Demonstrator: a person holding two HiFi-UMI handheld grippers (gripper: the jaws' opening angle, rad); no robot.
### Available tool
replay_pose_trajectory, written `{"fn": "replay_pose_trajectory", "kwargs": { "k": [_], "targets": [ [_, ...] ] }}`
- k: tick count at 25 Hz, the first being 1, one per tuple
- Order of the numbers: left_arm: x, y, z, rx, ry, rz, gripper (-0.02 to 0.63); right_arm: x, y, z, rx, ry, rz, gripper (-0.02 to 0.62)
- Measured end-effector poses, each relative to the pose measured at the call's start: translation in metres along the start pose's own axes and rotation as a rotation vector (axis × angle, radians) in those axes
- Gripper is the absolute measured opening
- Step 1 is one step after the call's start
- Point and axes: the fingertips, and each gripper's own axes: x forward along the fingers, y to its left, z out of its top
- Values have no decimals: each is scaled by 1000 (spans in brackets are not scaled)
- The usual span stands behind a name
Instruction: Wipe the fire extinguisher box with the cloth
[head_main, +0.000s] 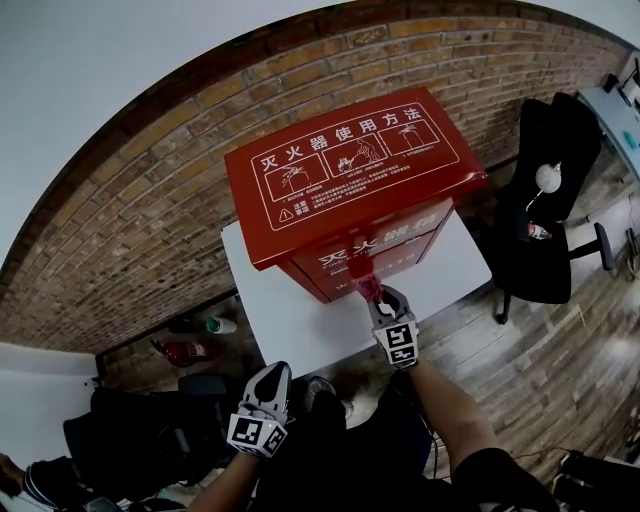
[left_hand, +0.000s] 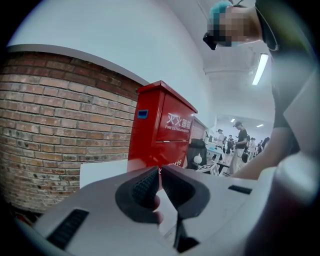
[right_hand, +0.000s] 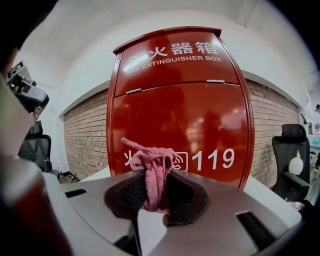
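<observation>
Right gripper (right_hand: 155, 189): jaws clenched on a bunched pink cloth (right_hand: 151, 167), which stands up between the pads as a narrow wad with a small crumpled head above the tips. In the head view this gripper is held at the lower front face of the red fire extinguisher box (head_main: 350, 180), the cloth at or just short of the panel by the white "119"; actual contact cannot be confirmed. Left gripper (left_hand: 160, 181): jaws drawn together on nothing, held low and nearer the person, well apart from the box, which stands beyond it to the far right. The box rests on a white table (head_main: 300, 325) set against a brick wall (head_main: 150, 210); a black office chair (head_main: 550, 200) stands to the right. Probable risks: so little cloth projects past the jaw tips that a firm stroke could bring the hard tips against the paint; a dragging stroke could also tug the thin wad out of the grasp. Since the left gripper braces nothing, a heavy push might shift the box on the smooth tabletop. Container: the box is the only one clearly shown; its sloping lid, printed with instruction panels, and both front panels appear shut, so its contents cannot be seen.
</observation>
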Motion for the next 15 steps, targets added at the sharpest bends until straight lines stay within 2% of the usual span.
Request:
{"fn": "replay_pose_trajectory", "kwargs": {
  "k": [15],
  "targets": [
    [12, -16, -3, 20, 8, -3, 34, -9, -37, -3, -14, -4, -25, 94]
  ]
}}
